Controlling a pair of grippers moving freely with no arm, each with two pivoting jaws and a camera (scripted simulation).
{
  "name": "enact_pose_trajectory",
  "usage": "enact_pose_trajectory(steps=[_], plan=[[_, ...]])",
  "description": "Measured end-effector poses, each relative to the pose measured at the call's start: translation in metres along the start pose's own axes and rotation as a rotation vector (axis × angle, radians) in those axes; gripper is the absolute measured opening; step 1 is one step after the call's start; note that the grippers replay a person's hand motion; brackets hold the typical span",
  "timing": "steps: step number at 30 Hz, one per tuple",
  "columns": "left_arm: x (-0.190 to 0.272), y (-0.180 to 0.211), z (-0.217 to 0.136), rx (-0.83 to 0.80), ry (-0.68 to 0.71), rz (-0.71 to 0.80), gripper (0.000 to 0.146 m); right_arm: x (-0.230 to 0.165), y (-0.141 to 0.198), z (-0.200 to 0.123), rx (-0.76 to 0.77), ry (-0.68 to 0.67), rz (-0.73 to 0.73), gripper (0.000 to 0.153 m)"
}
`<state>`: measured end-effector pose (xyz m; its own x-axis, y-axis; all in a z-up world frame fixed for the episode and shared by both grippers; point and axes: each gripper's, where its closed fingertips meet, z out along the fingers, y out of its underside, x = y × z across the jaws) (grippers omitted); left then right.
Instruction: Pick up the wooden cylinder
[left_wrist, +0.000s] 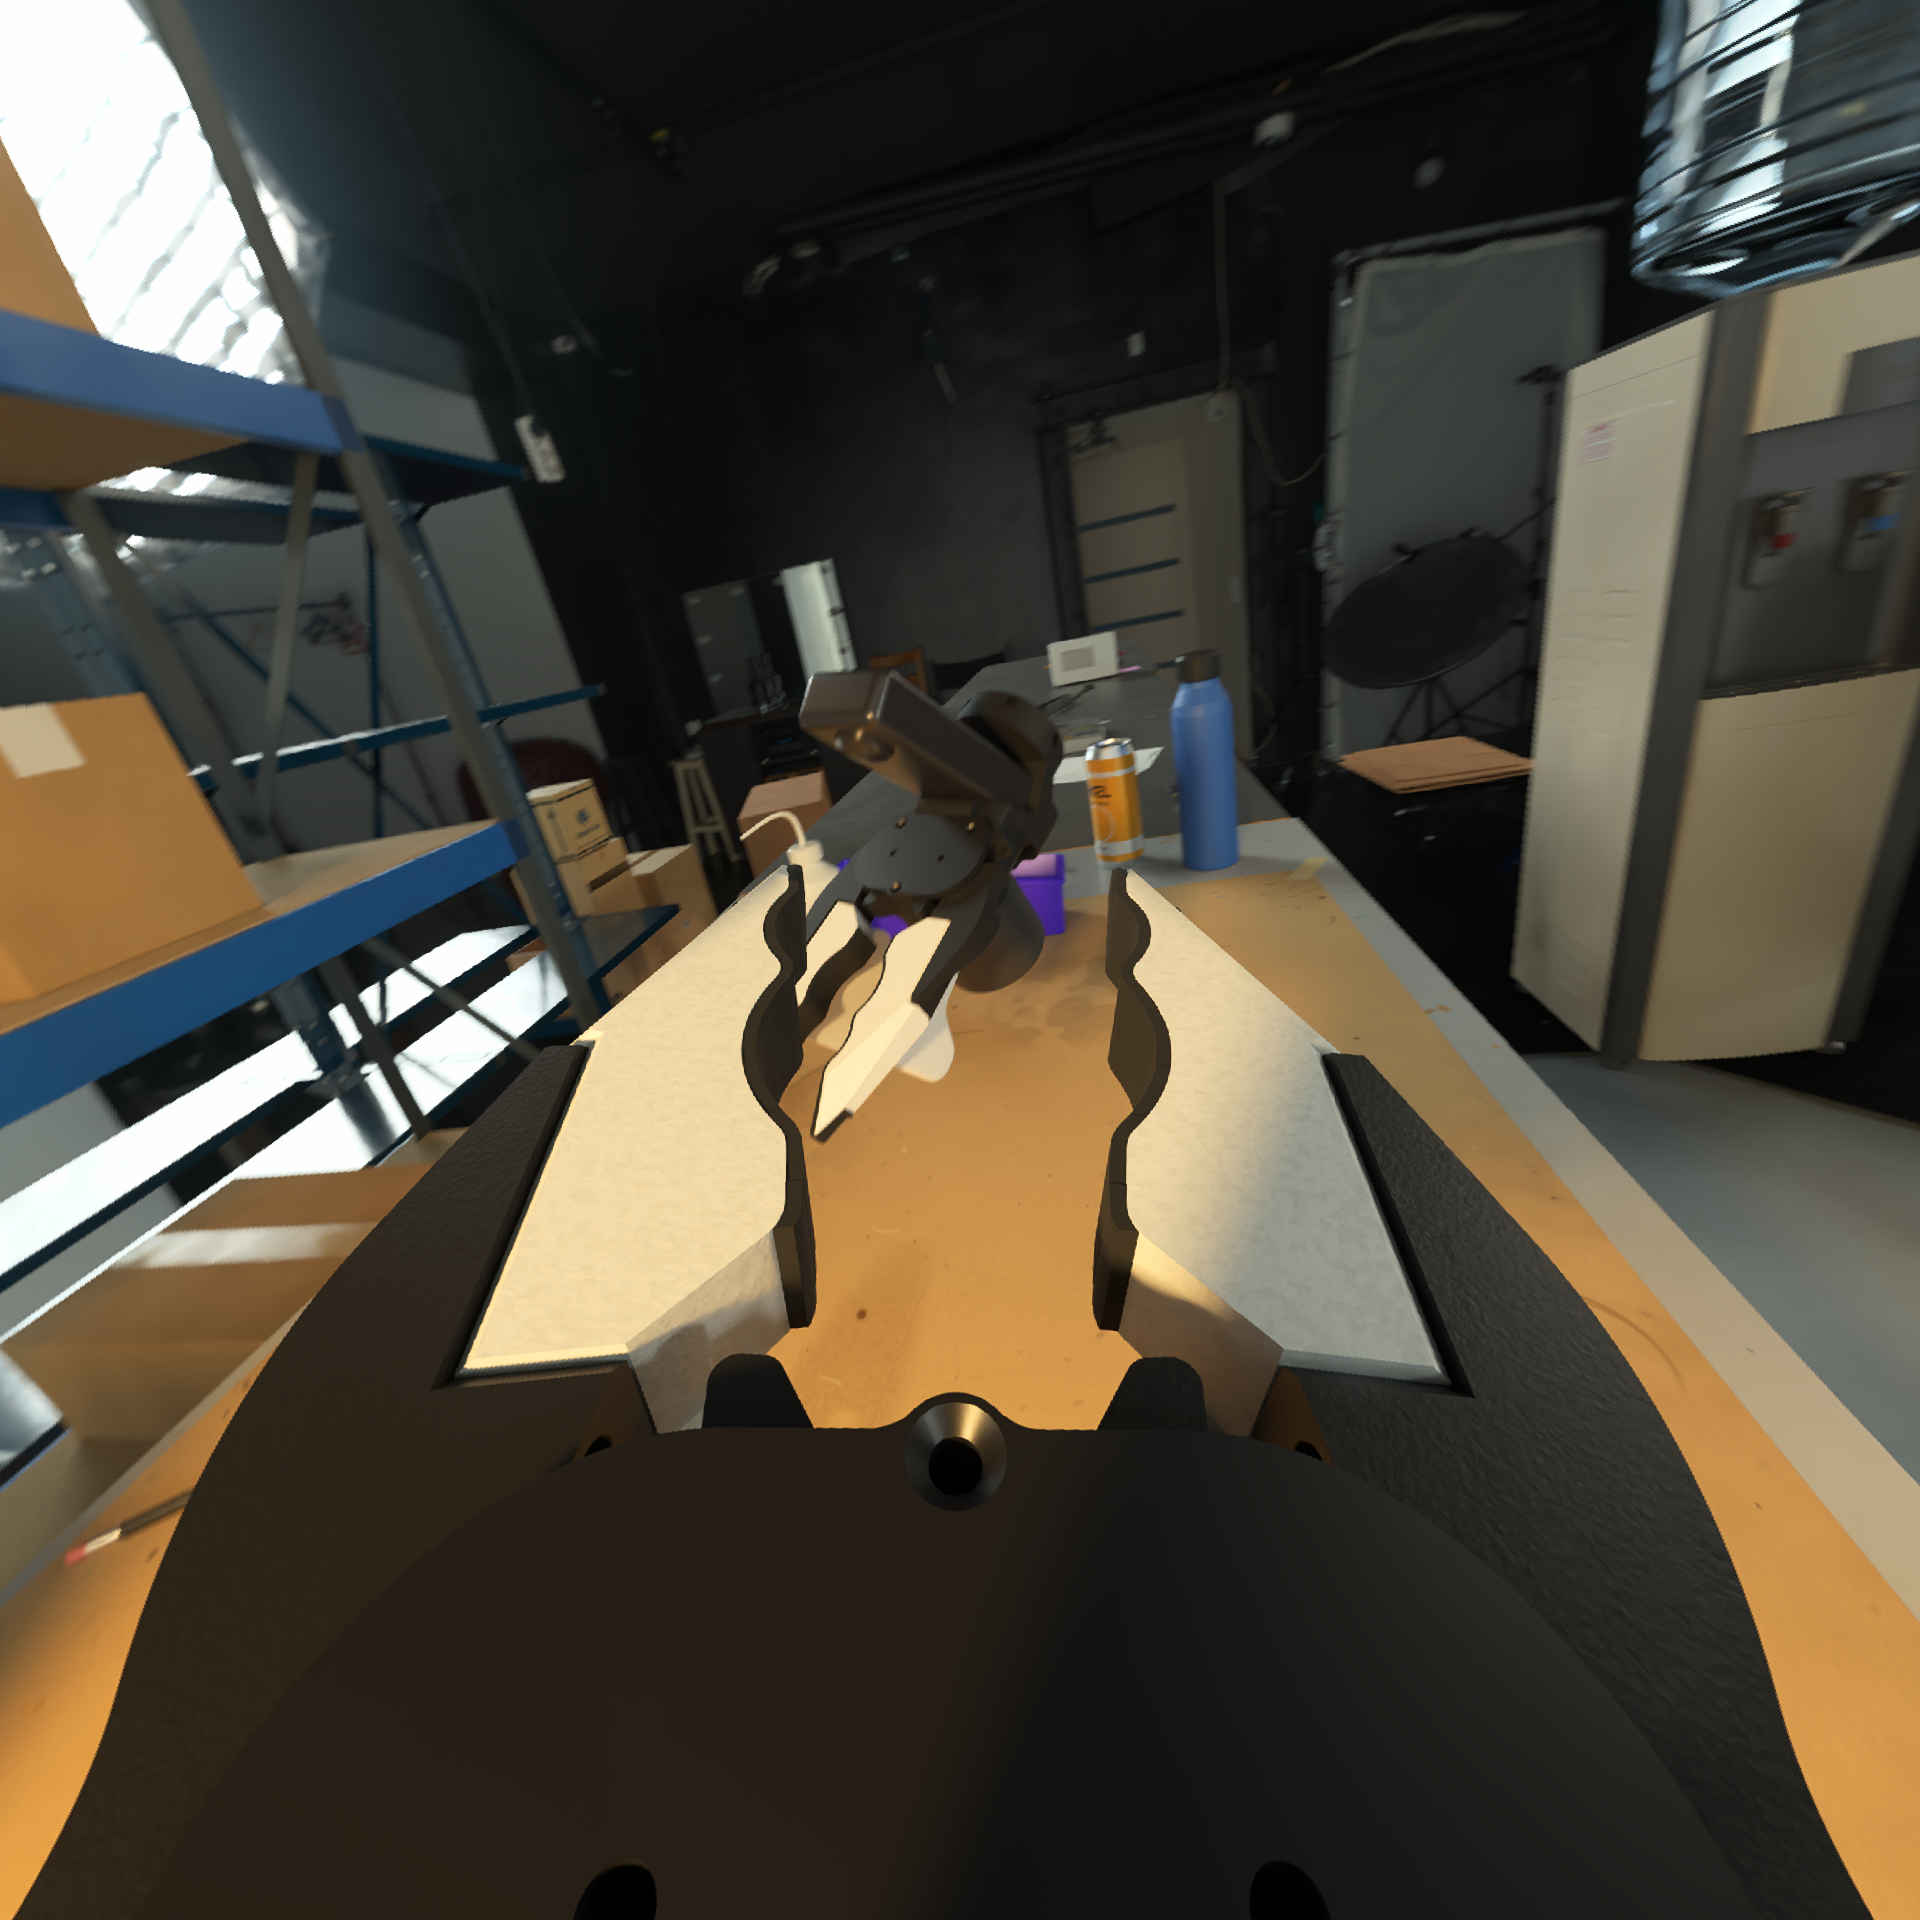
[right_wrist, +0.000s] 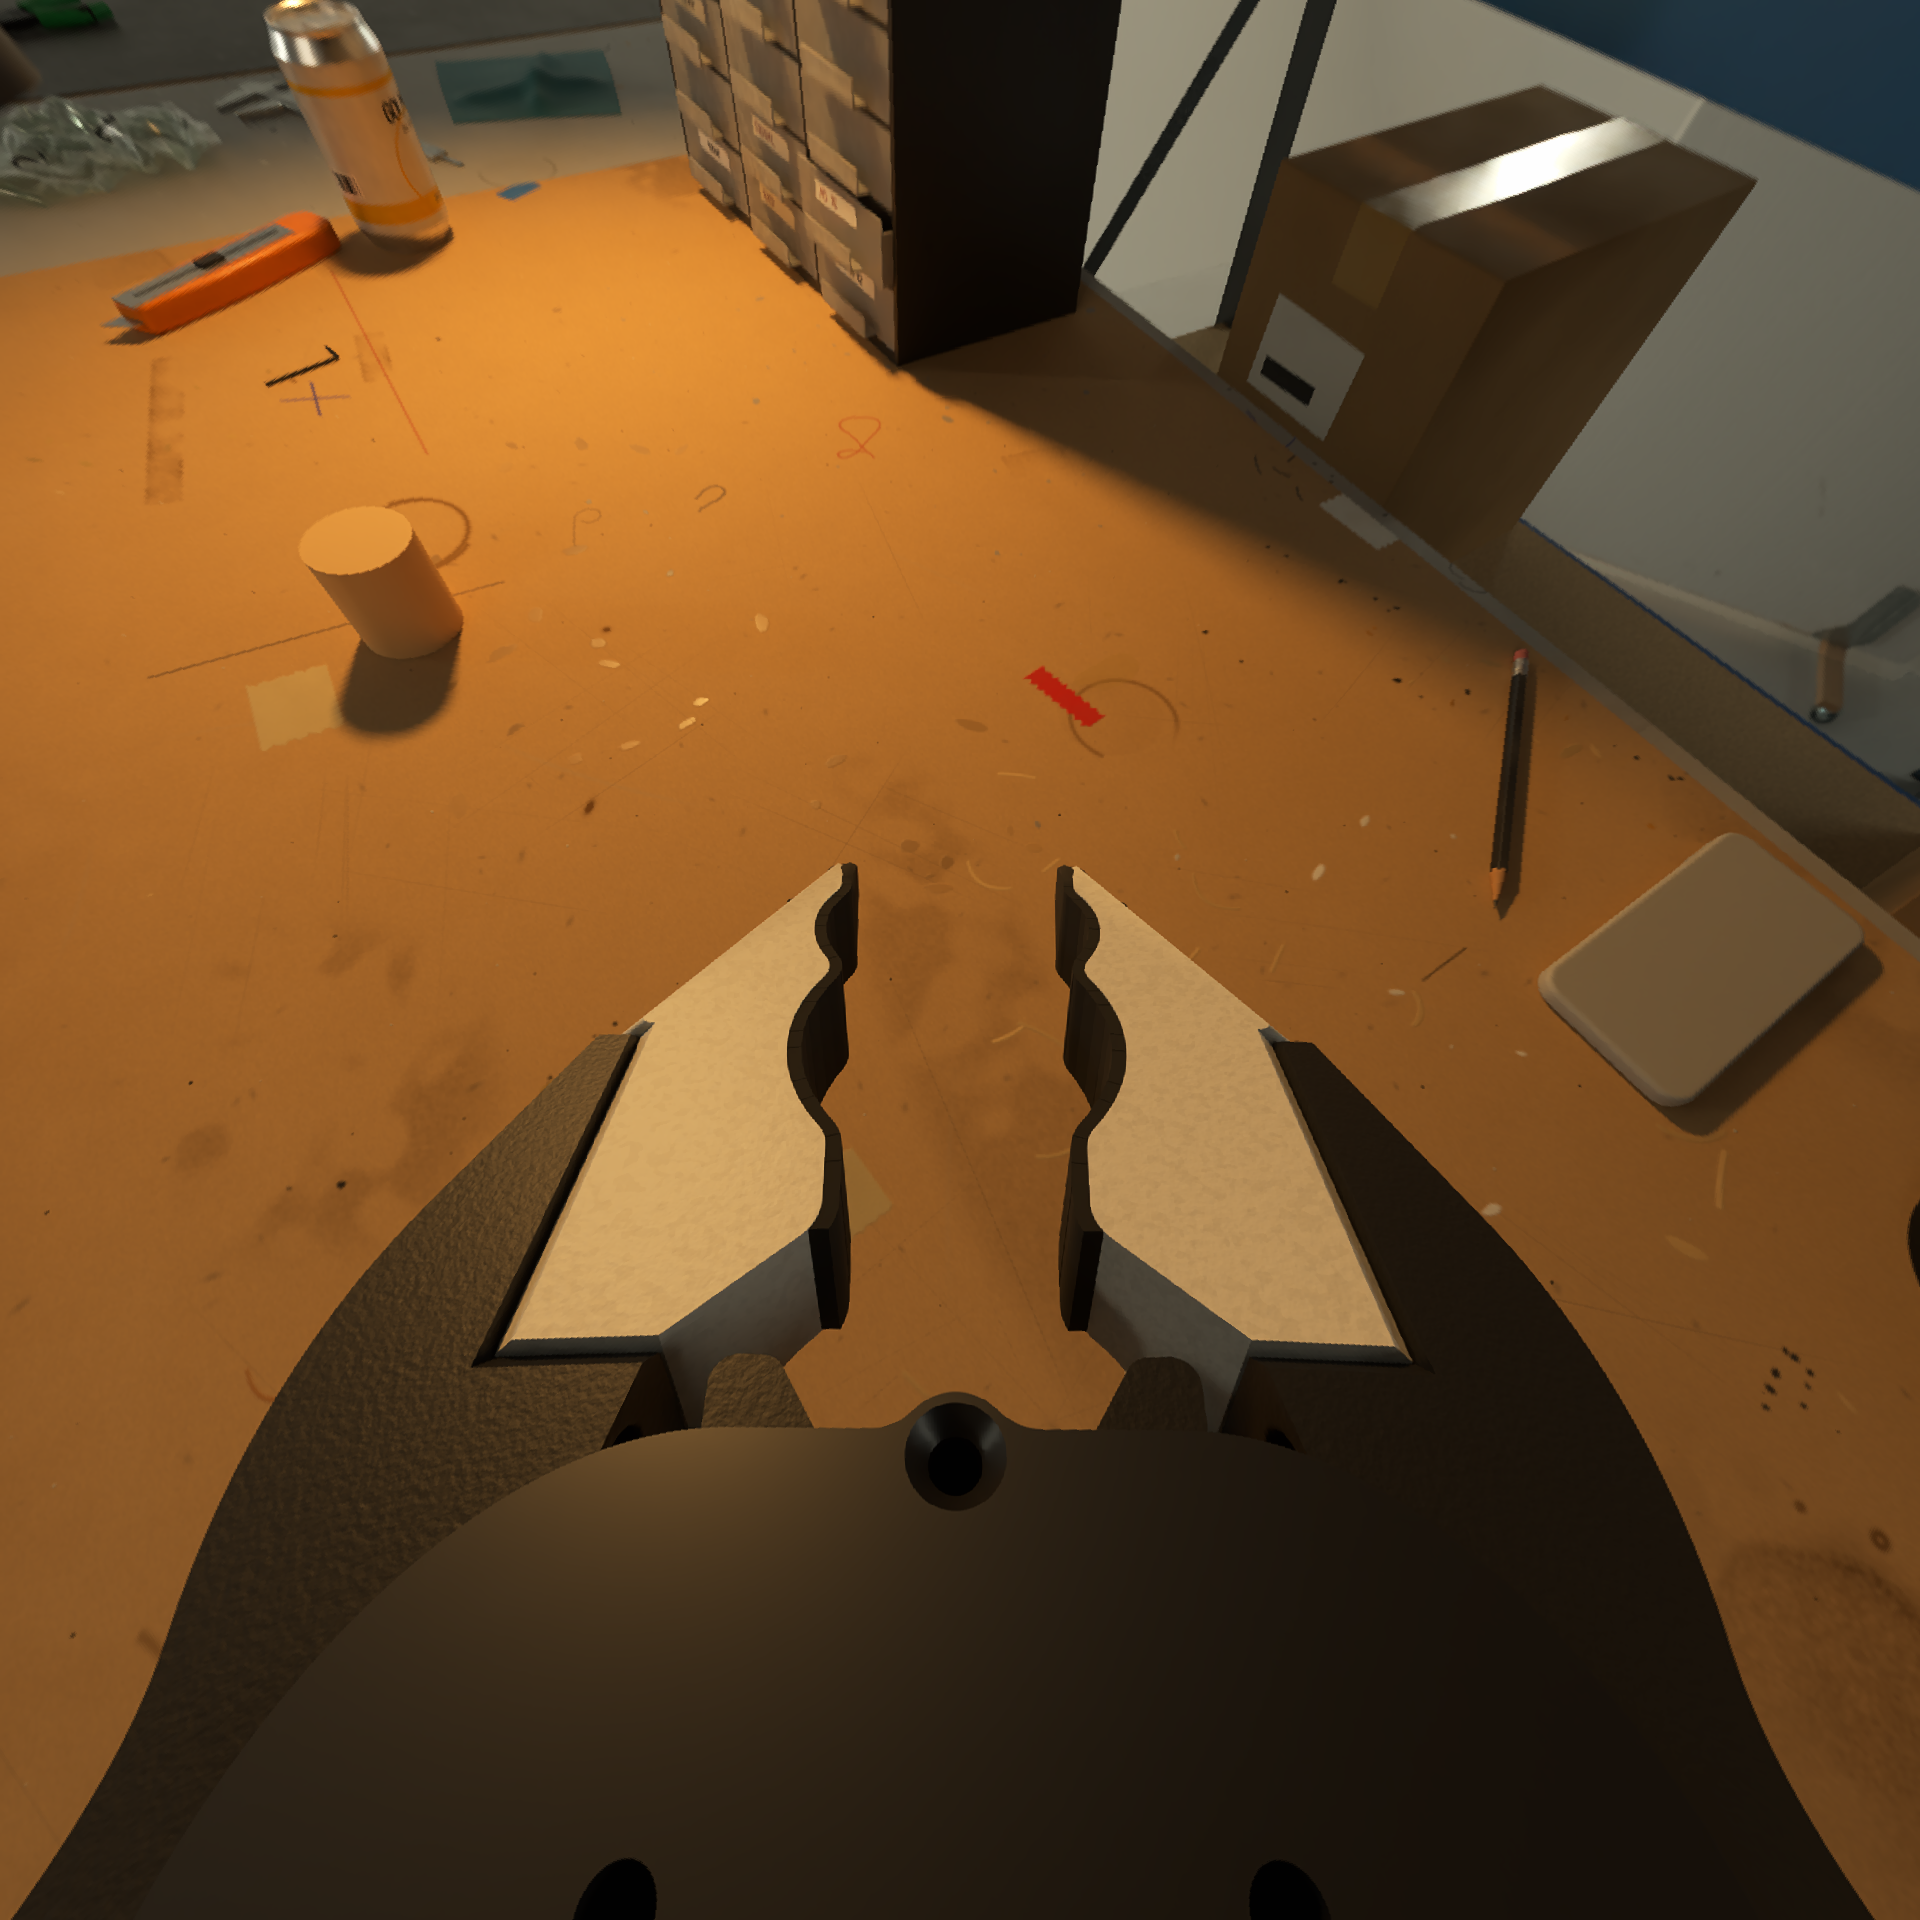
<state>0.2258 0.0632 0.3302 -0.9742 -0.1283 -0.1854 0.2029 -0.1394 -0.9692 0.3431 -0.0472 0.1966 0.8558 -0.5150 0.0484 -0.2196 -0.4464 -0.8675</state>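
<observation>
A short pale wooden cylinder stands upright on the orange-brown workbench, up and to the left in the right wrist view. My right gripper is open and empty, above the bench, well to the right of the cylinder and nearer than it. My left gripper is open and empty, held above the bench. The right gripper also shows in the left wrist view, ahead of the left one, tilted down, its fingers apart. The cylinder does not show in the left wrist view.
An orange can, an orange box cutter, a hex key and a dark drawer cabinet stand at the far side. A pencil and a tan pad lie right. A blue bottle and purple box stand farther off.
</observation>
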Motion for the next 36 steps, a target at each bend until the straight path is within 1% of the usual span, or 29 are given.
enact_pose_trajectory(steps=[2,3,5,6,8,10,12,16,18,19,21,23,26,29,31,33,36], plan=[[0.002,0.011,0.005,-0.052,-0.054,-0.011,0.058,0.003,0.001,-0.007,0.018,-0.002,0.003,0.038],[-0.001,0.019,0.005,-0.115,-0.091,-0.013,0.058,0.006,0.003,-0.01,0.021,-0.003,0.01,0.038],[-0.01,0.042,-0.004,-0.288,-0.21,0.01,0.058,0.012,0.008,-0.014,0.023,-0.003,0.03,0.038],[-0.015,0.055,-0.016,-0.395,-0.269,0.041,0.058,0.014,0.01,-0.015,0.025,-0.01,0.04,0.039],[-0.024,0.084,-0.054,-0.638,-0.417,0.095,0.059,0.016,0.016,-0.016,0.024,-0.038,0.068,0.039],[-0.026,0.11,-0.104,-0.832,-0.583,0.096,0.061,0.021,0.022,-0.015,0.014,-0.047,0.082,0.04],[-0.021,0.128,-0.153,-0.929,-0.763,0.049,0.065,0.026,0.027,-0.013,-0.002,-0.037,0.092,0.04],[0.003,0.163,-0.239,-0.974,-1.087,-0.093,0.081,0.025,0.031,-0.003,-0.018,-0.069,0.095,0.042],[0.013,0.186,-0.268,-1.003,-1.176,-0.169,0.086,0.023,0.032,0.0,-0.027,-0.072,0.087,0.042],[0.019,0.198,-0.278,-1.02,-1.196,-0.223,0.088,0.022,0.033,0.001,-0.032,-0.073,0.081,0.043],[0.026,0.216,-0.286,-1.027,-1.198,-0.323,0.089,0.021,0.034,0.001,-0.04,-0.067,0.063,0.043],[0.027,0.228,-0.291,-1.01,-1.212,-0.364,0.089,0.022,0.033,-0.001,-0.04,-0.051,0.049,0.043],[0.02,0.234,-0.305,-1.068,-1.288,-0.302,0.089,0.024,0.033,-0.004,-0.038,-0.038,0.053,0.044],[0.014,0.237,-0.317,-1.08,-1.349,-0.268,0.091,0.025,0.034,-0.008,-0.037,-0.029,0.053,0.044],[0.012,0.241,-0.32,-1.061,-1.367,-0.276,0.091,0.025,0.035,-0.009,-0.037,-0.03,0.053,0.043],[0.011,0.247,-0.32,-1.033,-1.359,-0.315,0.089,0.026,0.036,-0.008,-0.039,-0.031,0.059,0.043],[0.008,0.252,-0.322,-1.006,-1.366,-0.338,0.082,0.025,0.037,-0.007,-0.041,-0.045,0.062,0.043]])
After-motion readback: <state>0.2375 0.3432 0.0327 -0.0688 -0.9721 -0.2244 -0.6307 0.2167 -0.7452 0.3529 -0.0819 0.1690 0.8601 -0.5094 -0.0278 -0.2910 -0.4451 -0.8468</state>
